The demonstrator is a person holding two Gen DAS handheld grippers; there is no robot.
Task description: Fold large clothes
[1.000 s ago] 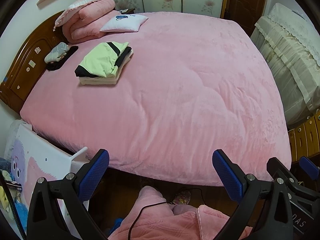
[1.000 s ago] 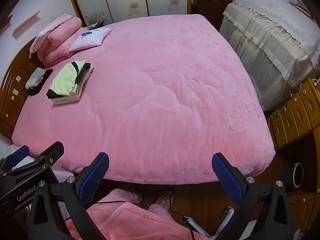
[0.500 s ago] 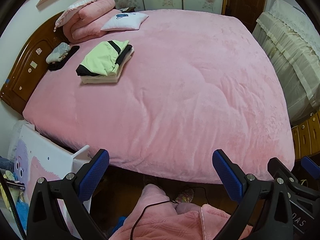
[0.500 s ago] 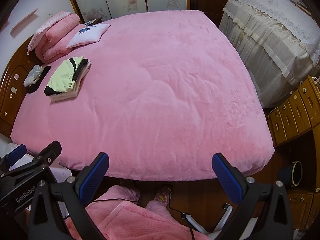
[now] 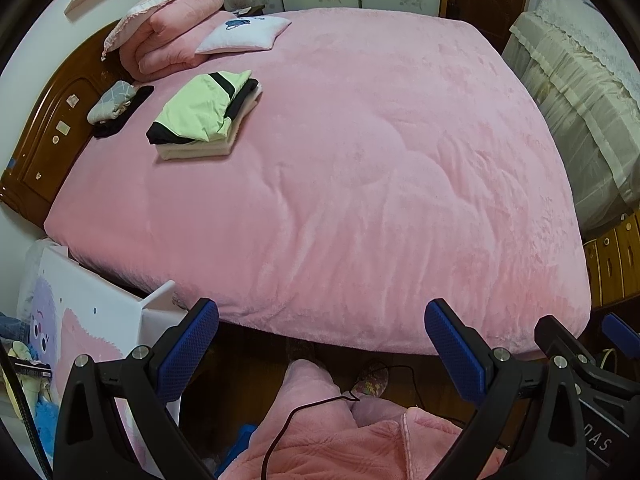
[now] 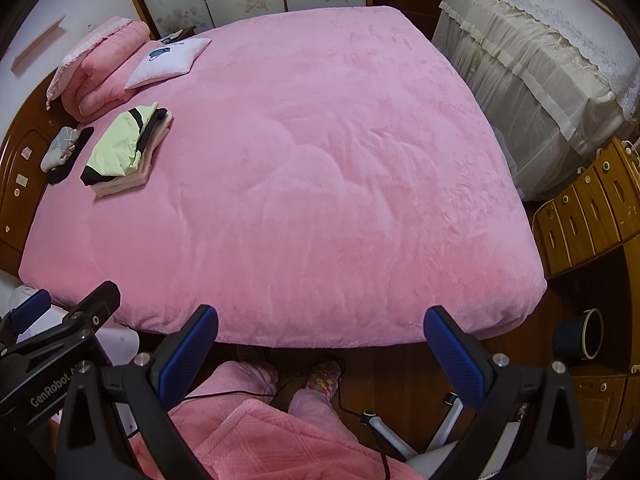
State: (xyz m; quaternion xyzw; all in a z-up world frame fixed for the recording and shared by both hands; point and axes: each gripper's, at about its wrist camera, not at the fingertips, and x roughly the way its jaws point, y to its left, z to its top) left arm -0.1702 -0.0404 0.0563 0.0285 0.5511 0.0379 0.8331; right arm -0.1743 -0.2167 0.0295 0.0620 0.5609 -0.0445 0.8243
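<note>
A stack of folded clothes, pale green and black on top of cream, lies on the pink bed near the headboard. My left gripper is open and holds nothing, hanging off the foot edge of the bed above the person's pink-robed legs. My right gripper is open too, also empty, at the same edge. The right gripper's body shows at the right of the left wrist view, the left one's at the left of the right wrist view.
A folded pink quilt and white pillow sit at the head, small grey and black items beside the wooden headboard. A lace-covered piece of furniture and wooden drawers stand to the right. A white box stands at left.
Both grippers drifted slightly back and up from the bed edge, so the bed and the folded stack sit a little lower and smaller in view. Both stayed open.
</note>
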